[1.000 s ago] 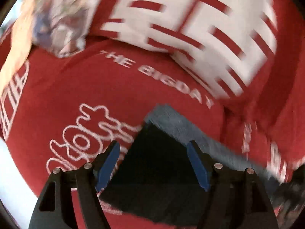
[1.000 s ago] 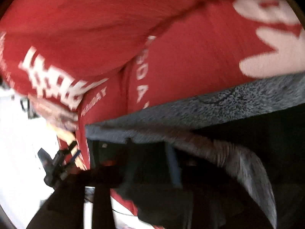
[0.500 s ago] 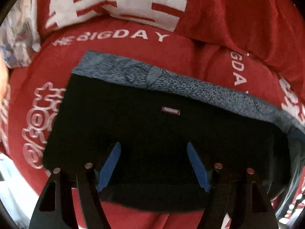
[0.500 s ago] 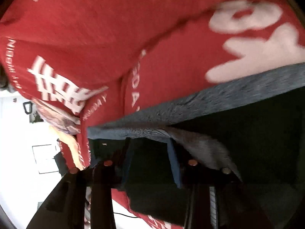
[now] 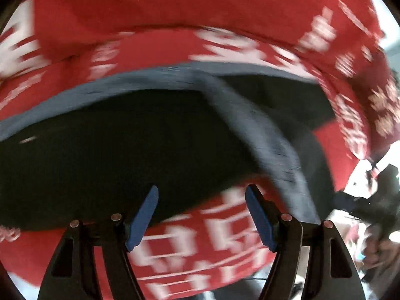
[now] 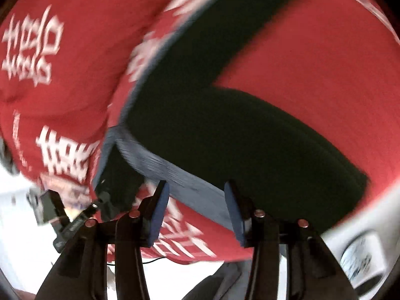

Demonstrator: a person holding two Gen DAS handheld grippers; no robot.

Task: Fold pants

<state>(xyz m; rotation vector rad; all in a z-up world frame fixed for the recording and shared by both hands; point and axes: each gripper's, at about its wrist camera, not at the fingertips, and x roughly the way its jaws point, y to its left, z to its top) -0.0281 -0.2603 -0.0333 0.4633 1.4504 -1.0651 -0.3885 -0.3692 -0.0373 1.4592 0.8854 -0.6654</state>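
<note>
Black pants with a grey-blue waistband lie on a red bedspread with white lettering. In the right wrist view the pants spread in a V, two dark legs apart, with the grey band near the fingers. My left gripper is open and empty, just above the pants' near edge. My right gripper is open and empty, its blue pads either side of the grey band without closing on it. Both views are motion-blurred.
The red bedspread covers the whole bed. The other gripper shows at the bed's left edge in the right wrist view. A white floor lies beyond the bed edge. A dark object sits off the right edge.
My right gripper has opened and let go of the grey waistband, pulling back. My left gripper has swung right along the pants, staying open. The pants now lie spread with the legs apart.
</note>
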